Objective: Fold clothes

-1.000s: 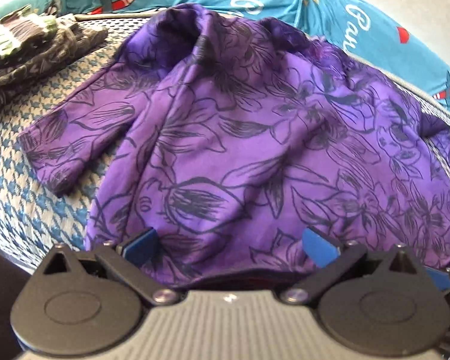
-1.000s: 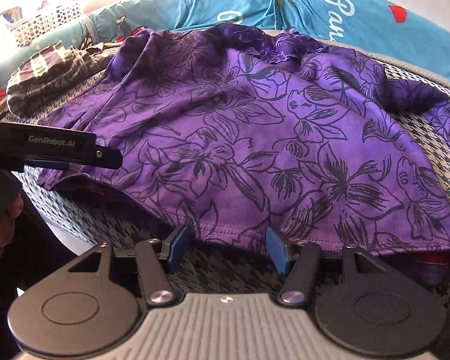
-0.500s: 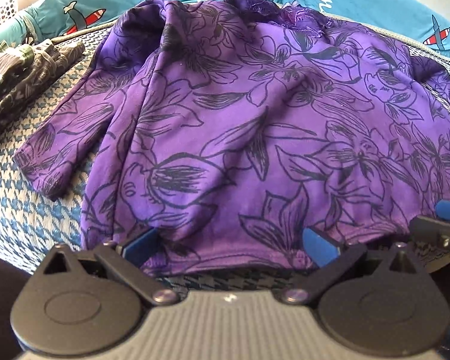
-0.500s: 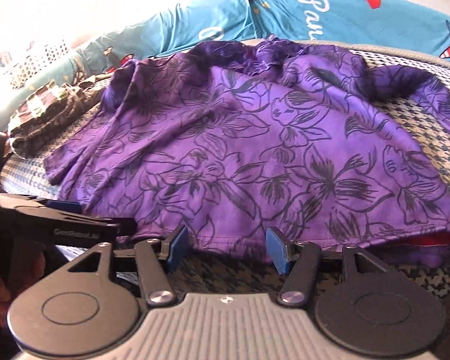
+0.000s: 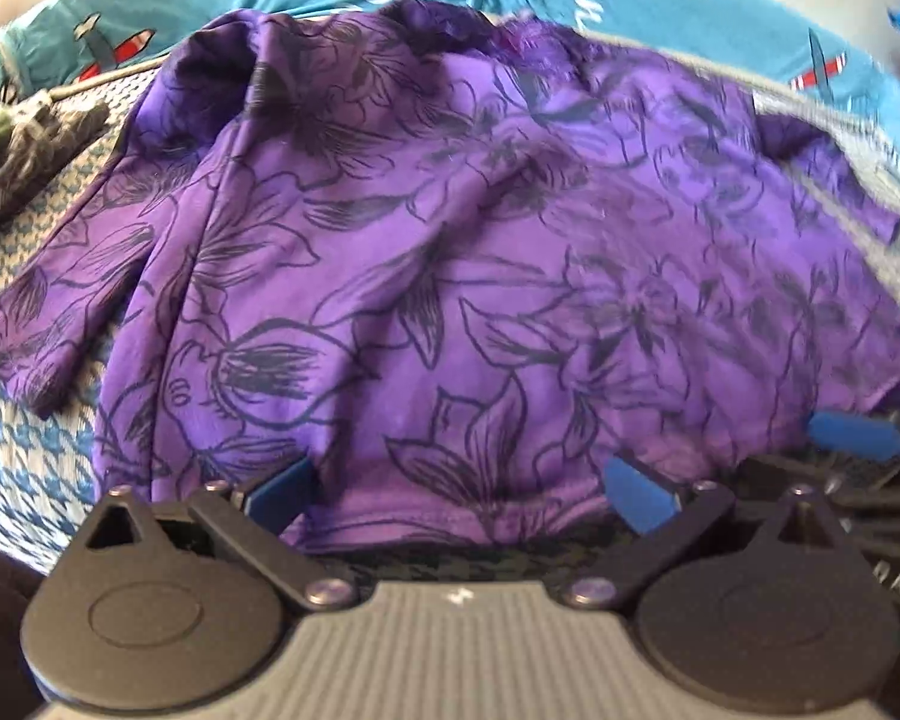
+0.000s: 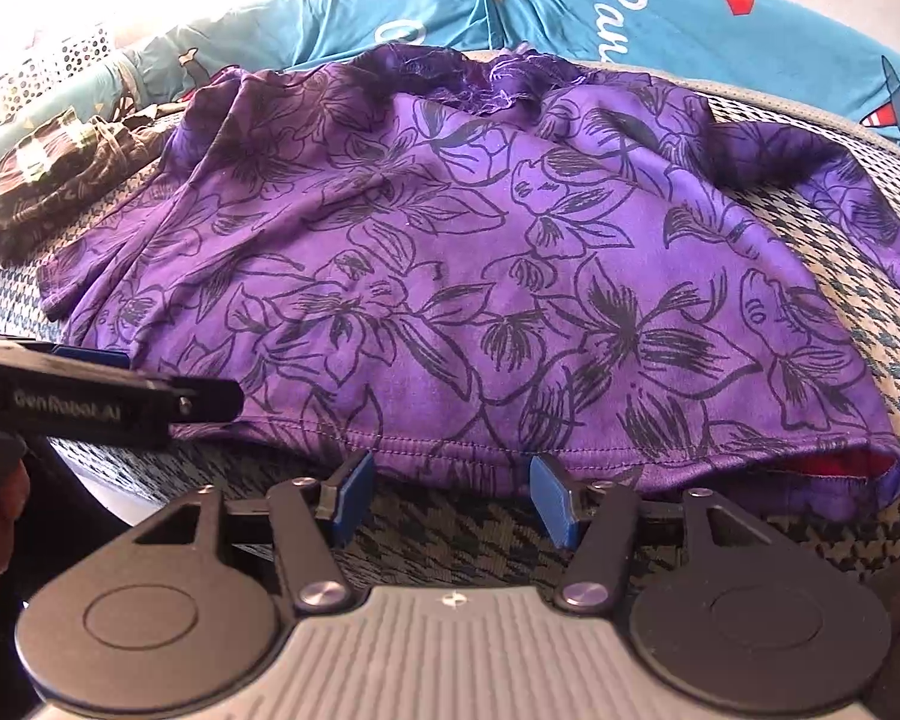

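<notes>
Work surface covered in blue-and-white houndstooth fabric [image 6: 858,396], occupying the lower frame. Behind it, across the upper frame, a teal cloth [image 6: 690,6] printed with aeroplanes and white script. Upper left: white perforated basket [image 6: 60,60], overexposed by strong light.

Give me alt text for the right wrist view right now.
A purple floral shirt lies spread flat on a houndstooth surface, its hem just beyond the open right gripper. The left gripper reaches in at the left edge, with a dark folded garment and turquoise bedding behind.
</notes>
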